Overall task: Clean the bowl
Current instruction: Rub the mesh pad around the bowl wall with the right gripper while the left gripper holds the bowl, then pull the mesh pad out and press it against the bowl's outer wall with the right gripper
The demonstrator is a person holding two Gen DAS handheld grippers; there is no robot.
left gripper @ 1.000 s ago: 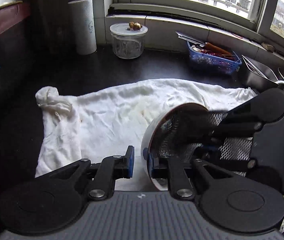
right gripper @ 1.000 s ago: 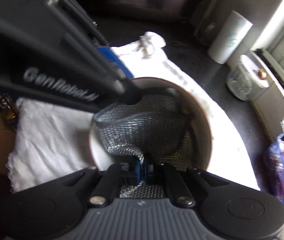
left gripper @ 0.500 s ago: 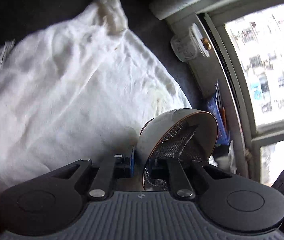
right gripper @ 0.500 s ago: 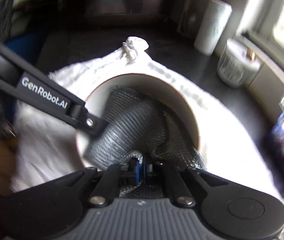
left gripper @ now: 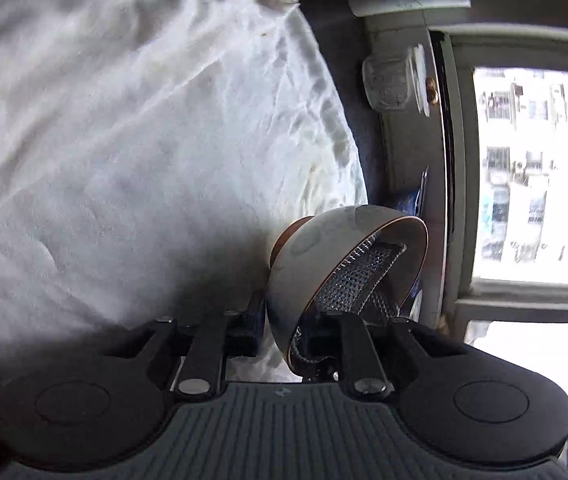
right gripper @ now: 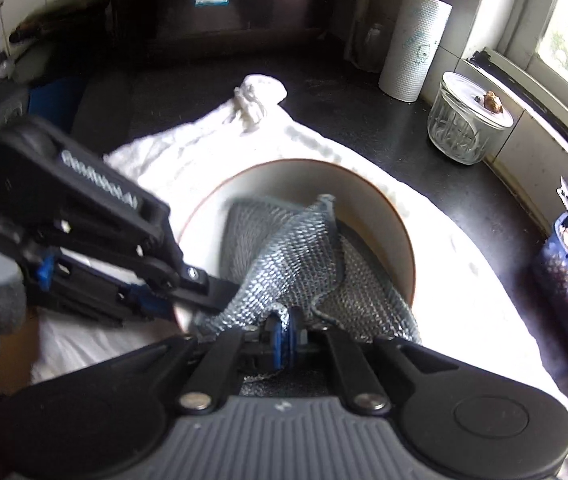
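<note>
Here the right gripper (right gripper: 287, 330) sits nearest its own lens, jaws pinched together on a fold of the grey mesh scrubbing cloth (right gripper: 295, 264), which fans forward into the bowl (right gripper: 375, 216); held that way, the cloth can be rubbed round the inside wall. The bowl stands tipped on its side over the white towel (right gripper: 188, 152), its mouth towards the right gripper, probably so the cloth reaches in freely. The left gripper (left gripper: 280, 332) straddles the bowl's rim, one finger outside the wall and one inside; its jaws have just been opening a little, and through the blur I cannot tell whether the pads press the rim. Further off, on the dark counter (right gripper: 363, 108), stand a glass jar (right gripper: 463, 128) and a paper roll (right gripper: 413, 46).
</note>
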